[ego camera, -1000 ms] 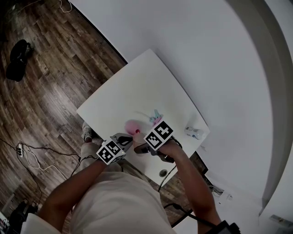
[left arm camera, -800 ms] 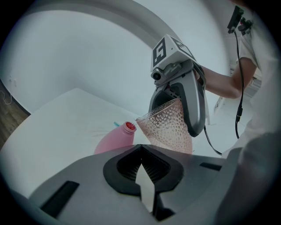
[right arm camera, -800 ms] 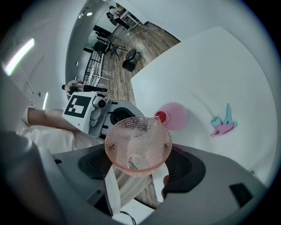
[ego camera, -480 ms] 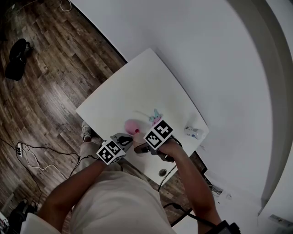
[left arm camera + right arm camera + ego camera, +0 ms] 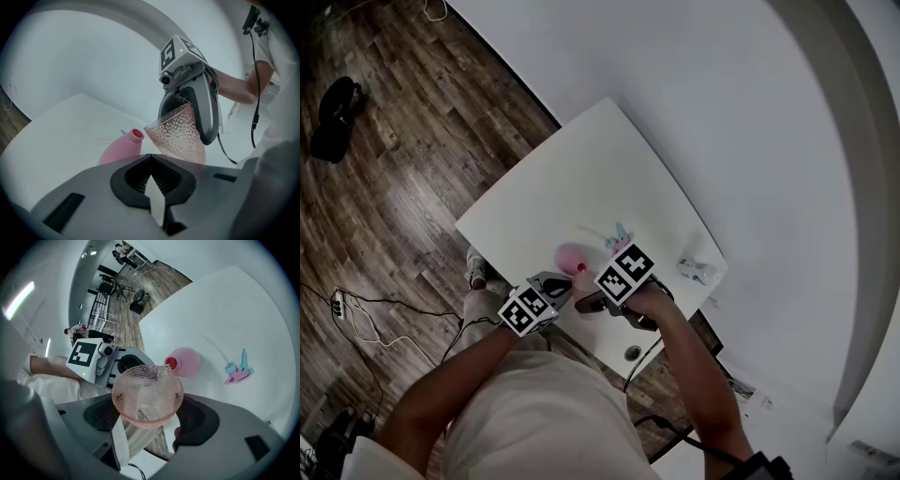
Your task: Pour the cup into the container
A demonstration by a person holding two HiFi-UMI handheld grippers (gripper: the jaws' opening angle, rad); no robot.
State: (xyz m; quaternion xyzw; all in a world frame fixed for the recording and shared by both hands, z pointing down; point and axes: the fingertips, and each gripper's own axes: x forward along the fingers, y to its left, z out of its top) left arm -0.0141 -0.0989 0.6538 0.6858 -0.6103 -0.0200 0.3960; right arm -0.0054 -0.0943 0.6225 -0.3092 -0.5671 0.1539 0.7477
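A textured pink glass cup [image 5: 147, 392] is gripped by my right gripper [image 5: 145, 423], shut on its base. The cup is tilted, its lip just above the red-rimmed mouth of the pink container [image 5: 185, 362]. In the left gripper view the cup [image 5: 177, 136] leans toward the container [image 5: 123, 149] on the white table. My left gripper [image 5: 154, 199] hovers near the table's front edge, beside the container, shut with nothing between its fingers. From the head view the container [image 5: 570, 255] sits just beyond both grippers.
A pink and teal clip-like object [image 5: 617, 239] lies just past the container. A small white object [image 5: 697, 272] rests at the table's right corner [image 5: 717, 267]. On the wooden floor to the left are cables [image 5: 356, 314] and a black bag [image 5: 337, 117].
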